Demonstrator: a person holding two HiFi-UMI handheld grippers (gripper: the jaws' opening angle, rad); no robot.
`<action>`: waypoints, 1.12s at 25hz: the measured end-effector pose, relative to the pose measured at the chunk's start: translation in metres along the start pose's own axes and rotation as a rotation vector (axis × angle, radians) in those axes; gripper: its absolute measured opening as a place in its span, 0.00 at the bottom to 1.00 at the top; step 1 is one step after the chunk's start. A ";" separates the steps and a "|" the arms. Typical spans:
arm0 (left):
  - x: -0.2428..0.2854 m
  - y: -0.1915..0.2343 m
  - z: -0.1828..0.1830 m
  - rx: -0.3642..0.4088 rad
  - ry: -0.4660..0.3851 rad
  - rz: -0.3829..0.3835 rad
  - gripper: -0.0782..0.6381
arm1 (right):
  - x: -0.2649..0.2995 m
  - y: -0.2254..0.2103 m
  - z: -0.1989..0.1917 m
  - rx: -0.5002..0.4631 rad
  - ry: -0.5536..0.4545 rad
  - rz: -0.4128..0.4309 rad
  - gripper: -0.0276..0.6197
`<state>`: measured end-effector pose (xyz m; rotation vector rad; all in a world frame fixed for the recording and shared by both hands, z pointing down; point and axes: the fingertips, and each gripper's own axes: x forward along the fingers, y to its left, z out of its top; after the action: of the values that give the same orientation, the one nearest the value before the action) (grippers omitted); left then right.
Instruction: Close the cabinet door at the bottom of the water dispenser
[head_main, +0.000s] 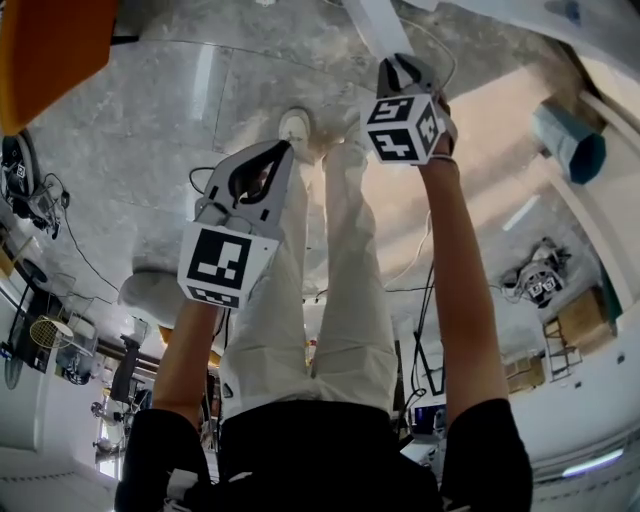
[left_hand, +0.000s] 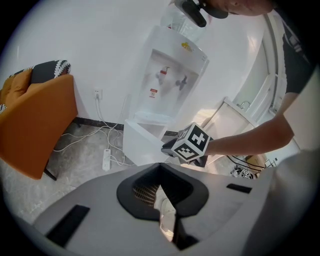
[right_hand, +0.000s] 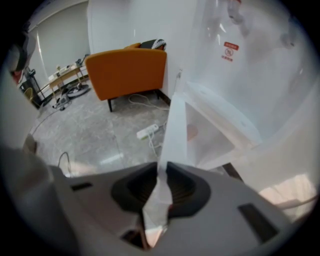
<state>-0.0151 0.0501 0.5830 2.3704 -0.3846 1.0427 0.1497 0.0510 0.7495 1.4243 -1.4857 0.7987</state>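
Observation:
The white water dispenser (left_hand: 172, 75) stands against the wall, and its bottom cabinet door (left_hand: 142, 145) hangs open toward the room. My right gripper (right_hand: 161, 172) is shut on that door's free edge (right_hand: 176, 125), which runs straight down between the jaws. From the left gripper view, the right gripper (left_hand: 166, 148) sits at the door's right side, marker cube facing me. In the head view the right gripper (head_main: 398, 68) reaches the white door edge (head_main: 372, 22) at the top. My left gripper (head_main: 280, 150) hangs back above the floor, jaws together and holding nothing, apart from the door.
An orange armchair (left_hand: 35, 125) stands left of the dispenser. A white power strip (left_hand: 106, 159) and loose cables lie on the marble floor beside the door. The person's legs (head_main: 345, 300) stand below both grippers. A white frame (left_hand: 235, 117) leans right of the dispenser.

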 end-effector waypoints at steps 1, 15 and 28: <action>0.002 -0.002 0.002 0.005 0.002 -0.003 0.12 | 0.000 -0.003 0.000 0.004 0.000 -0.002 0.17; 0.030 -0.020 0.022 0.054 0.023 -0.026 0.12 | 0.004 -0.056 -0.010 0.053 -0.021 -0.038 0.17; 0.048 -0.032 0.039 0.095 0.010 -0.020 0.12 | 0.008 -0.084 -0.009 0.111 -0.019 -0.060 0.17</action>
<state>0.0545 0.0527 0.5859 2.4468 -0.3133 1.0855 0.2346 0.0449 0.7488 1.5555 -1.4247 0.8444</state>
